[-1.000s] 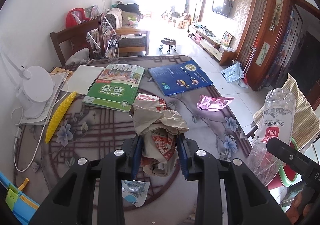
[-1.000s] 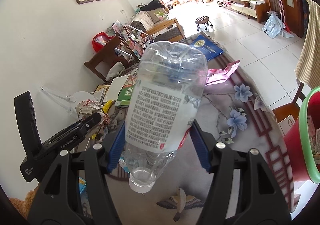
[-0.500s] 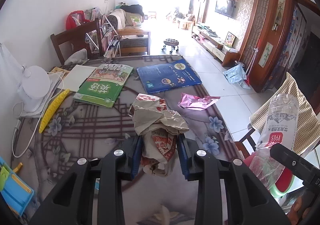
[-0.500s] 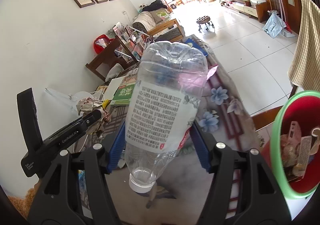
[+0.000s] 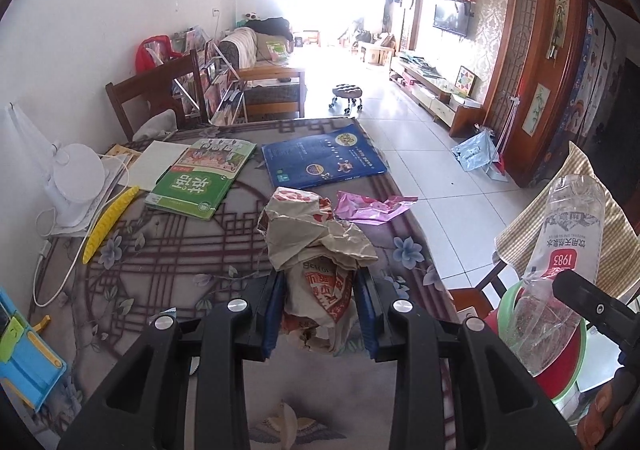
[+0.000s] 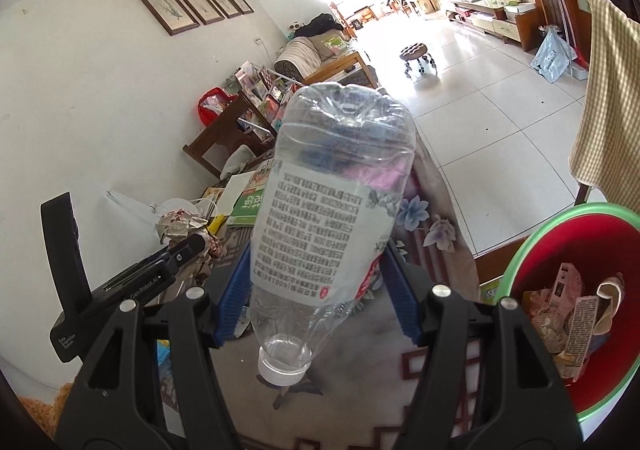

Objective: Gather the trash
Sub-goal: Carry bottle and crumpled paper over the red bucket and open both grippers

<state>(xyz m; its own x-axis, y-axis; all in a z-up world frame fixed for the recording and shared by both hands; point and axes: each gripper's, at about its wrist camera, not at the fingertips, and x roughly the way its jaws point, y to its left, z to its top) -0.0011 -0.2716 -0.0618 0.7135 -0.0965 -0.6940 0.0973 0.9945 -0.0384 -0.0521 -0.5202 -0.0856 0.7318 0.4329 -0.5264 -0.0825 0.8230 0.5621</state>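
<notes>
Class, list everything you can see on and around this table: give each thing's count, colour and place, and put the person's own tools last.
Crumpled paper wrapper: one, beige and red, held in the left tongs.
Plastic bottle: one, clear, cap downward, held in the right tongs.
Trash bin: one, red with a green rim, beside the table, trash inside.
Foil wrapper: one, pink, near the table's right edge.
Green book: one, on the table, left of the blue book.
Blue book: one, at the table's far side.
Left tongs: shut on the wrapper.
Right tongs: shut on the bottle.
</notes>
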